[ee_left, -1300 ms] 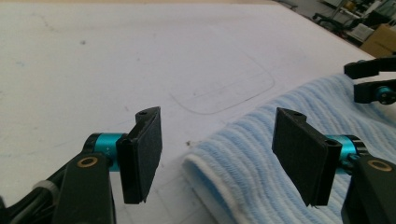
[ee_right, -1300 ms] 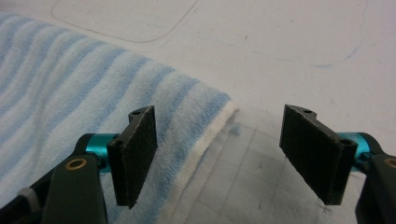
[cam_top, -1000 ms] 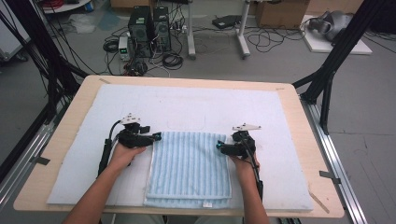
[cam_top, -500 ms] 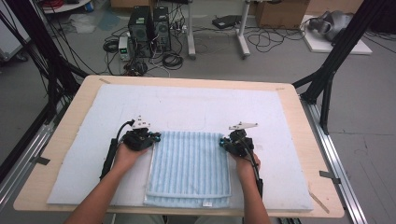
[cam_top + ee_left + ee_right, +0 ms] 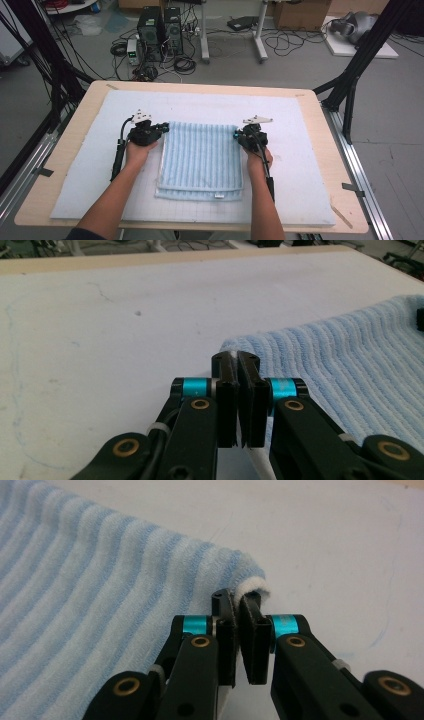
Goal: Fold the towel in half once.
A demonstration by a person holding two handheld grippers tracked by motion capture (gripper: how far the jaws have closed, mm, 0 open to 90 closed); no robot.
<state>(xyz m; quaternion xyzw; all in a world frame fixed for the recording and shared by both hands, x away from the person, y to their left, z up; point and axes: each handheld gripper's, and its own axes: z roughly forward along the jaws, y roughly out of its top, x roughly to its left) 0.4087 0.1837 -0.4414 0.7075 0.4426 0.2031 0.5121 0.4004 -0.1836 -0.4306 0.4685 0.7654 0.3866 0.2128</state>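
Both grippers pinch one folded, light-blue striped terry towel (image 5: pixel 201 155), left gripper (image 5: pixel 162 128) clamped on its far-left corner, right gripper (image 5: pixel 236 135) on its far-right, atop one white mat (image 5: pixel 305 165).

I see both forearms reaching forward, roughly parallel. My left gripper (image 5: pixel 162 128) sits with jaws pressed together at the towel's (image 5: pixel 200 155) far left corner; my right gripper (image 5: pixel 236 135) is clamped likewise at its far right corner.
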